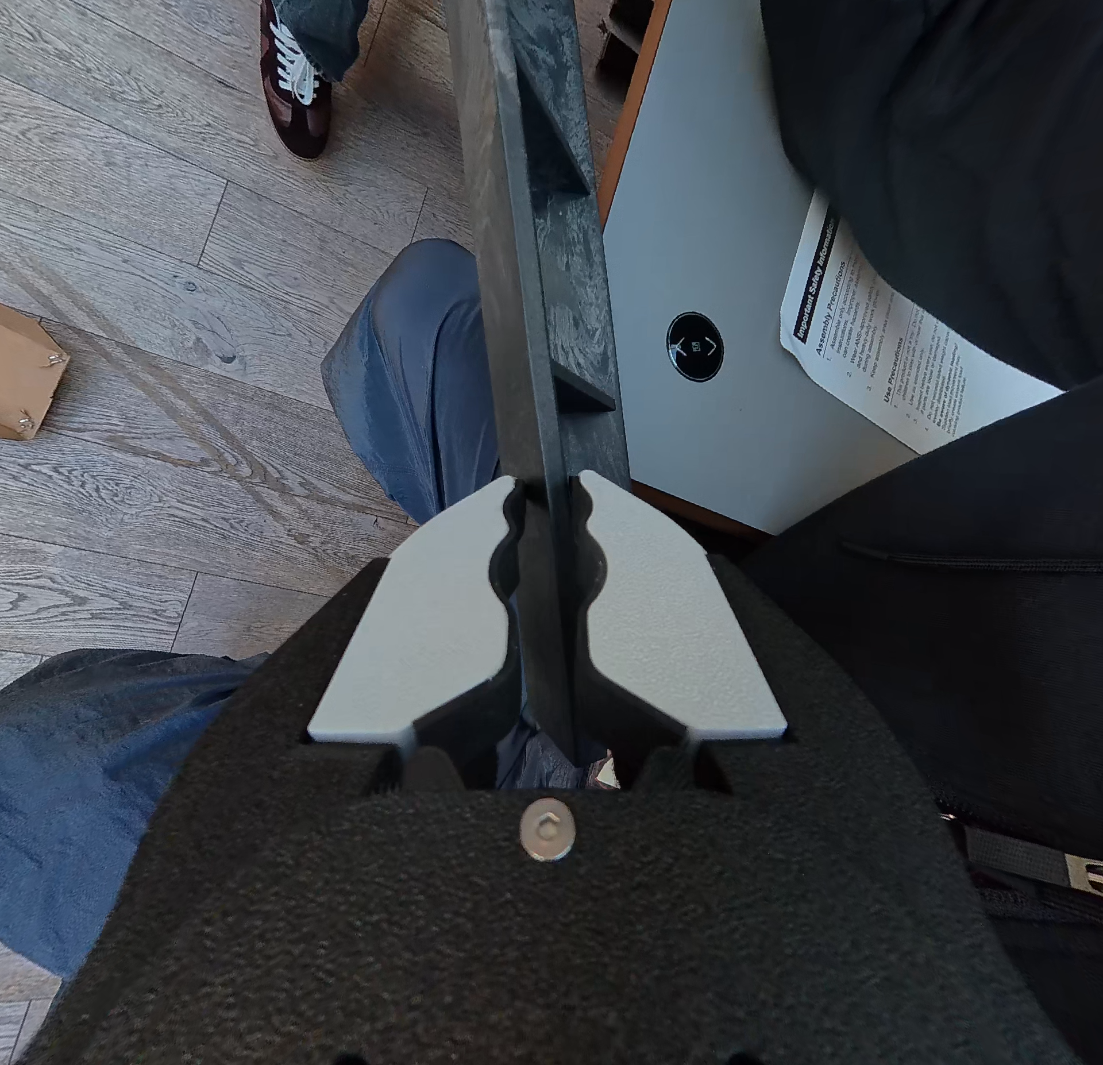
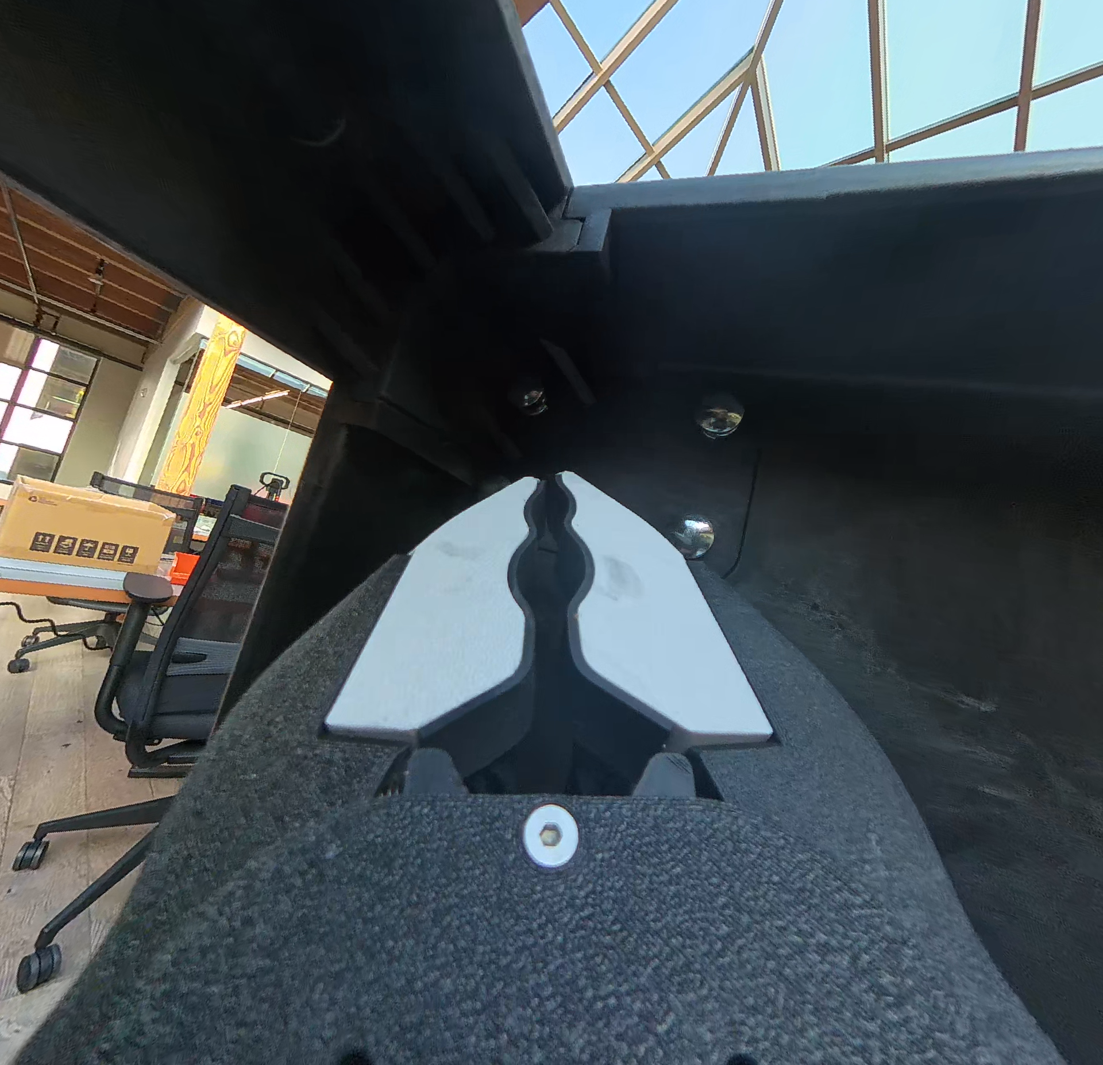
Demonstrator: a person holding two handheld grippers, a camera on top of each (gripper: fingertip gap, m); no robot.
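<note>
My left gripper [image 1: 548, 484] is shut on the thin edge of a long black ribbed plastic panel [image 1: 519, 260] that runs up and away from the fingers. My right gripper [image 2: 552, 480] points upward with its fingertips closed together, right under a black plastic frame joint [image 2: 573, 296]. I cannot tell whether something thin is pinched between the tips. Three chrome screw heads sit in that frame: one upper left of the tips [image 2: 528, 396], one upper right [image 2: 719, 414], and one beside the right finger [image 2: 692, 535].
In the left wrist view there are a wooden floor [image 1: 149, 201], a person's shoe [image 1: 295, 81], a knee in blue trousers [image 1: 412, 368], and a white tabletop [image 1: 704, 230] with a round control [image 1: 694, 346] and a printed sheet [image 1: 883, 332]. The right wrist view shows an office chair [image 2: 179, 648] and a cardboard box [image 2: 83, 529]. The left gripper's tips are roughly 55 centimeters from the right gripper's.
</note>
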